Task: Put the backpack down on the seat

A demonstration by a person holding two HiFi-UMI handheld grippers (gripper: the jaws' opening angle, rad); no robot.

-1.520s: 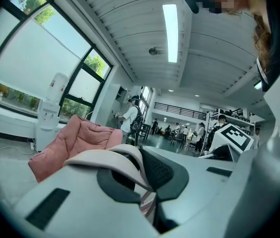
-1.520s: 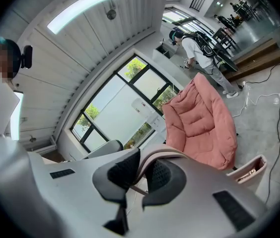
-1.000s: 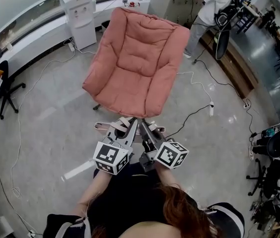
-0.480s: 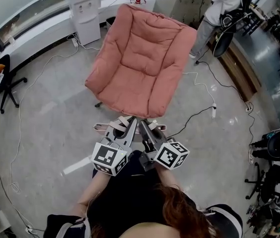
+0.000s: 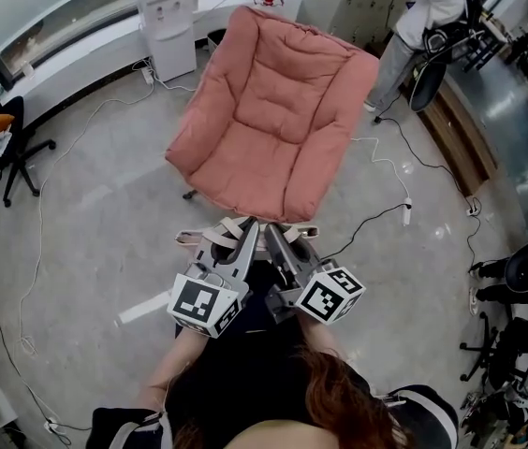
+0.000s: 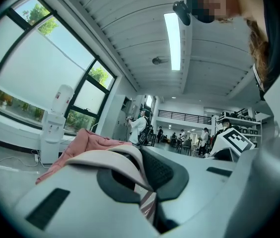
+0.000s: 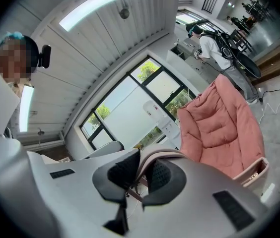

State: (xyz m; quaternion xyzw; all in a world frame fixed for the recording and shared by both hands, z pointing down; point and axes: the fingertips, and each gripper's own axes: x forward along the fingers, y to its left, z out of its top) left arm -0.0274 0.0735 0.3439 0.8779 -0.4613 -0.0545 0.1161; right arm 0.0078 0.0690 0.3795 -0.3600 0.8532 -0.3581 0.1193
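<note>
The backpack (image 5: 194,239) hangs in the air just in front of the person, near the front edge of the pink padded armchair (image 5: 278,92) but not yet over its seat (image 5: 245,162). Only its pale pinkish-beige fabric straps show in the head view; its body is hidden under the two tools.

The left gripper (image 5: 248,229) has its jaws clenched on one strap (image 6: 111,155), which passes between the dark pads. The right gripper (image 5: 273,234) grasps the other strap (image 7: 156,155) in the same way. I think each tool takes one strap so that the load is shared and the bag hangs straight. The two tools are close together and point level toward the armchair, which probably keeps the bag from swinging.

The armchair stands on the grey floor (image 5: 105,232), its open side turned toward the person, so the bag should go straight in. A white cable (image 5: 381,166) lies on the floor to the right of it, a white water dispenser (image 5: 166,17) stands far left, and another person (image 5: 423,12) is far right.
</note>
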